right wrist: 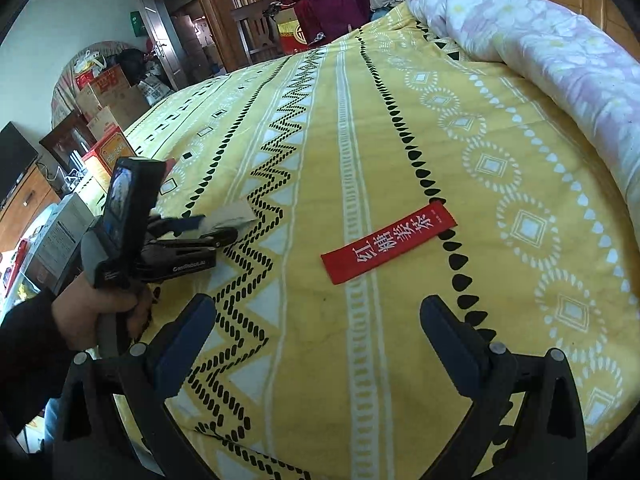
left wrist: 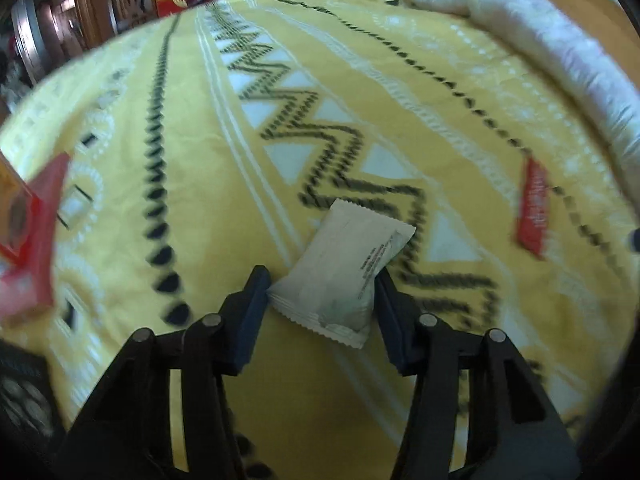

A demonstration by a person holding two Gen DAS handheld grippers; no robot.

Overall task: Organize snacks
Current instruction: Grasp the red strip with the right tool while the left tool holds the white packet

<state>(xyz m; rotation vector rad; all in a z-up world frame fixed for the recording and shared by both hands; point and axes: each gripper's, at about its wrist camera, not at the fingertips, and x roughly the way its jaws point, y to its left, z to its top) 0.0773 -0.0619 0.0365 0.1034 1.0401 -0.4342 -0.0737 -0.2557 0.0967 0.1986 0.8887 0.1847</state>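
I've got the left hand-held gripper (left wrist: 322,280) pinching the white snack pouch (left wrist: 344,270) across its soft, light, crushable middle on the bed (left wrist: 460,92); right hand-held gripper (right wrist: 318,320) hangs wide, empty, near the flat red sachet (right wrist: 390,243).

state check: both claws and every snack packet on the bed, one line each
left claw: closed on the white packet, fingers touching both sides
white packet: sealed, lying on the bedspread, between the left claw's fingers
right claw: open, nothing between its fingers
red packet: sealed, flat on the bedspread, ahead of the right claw, untouched
bedspread: spread flat
quilt: bunched up along the far edge
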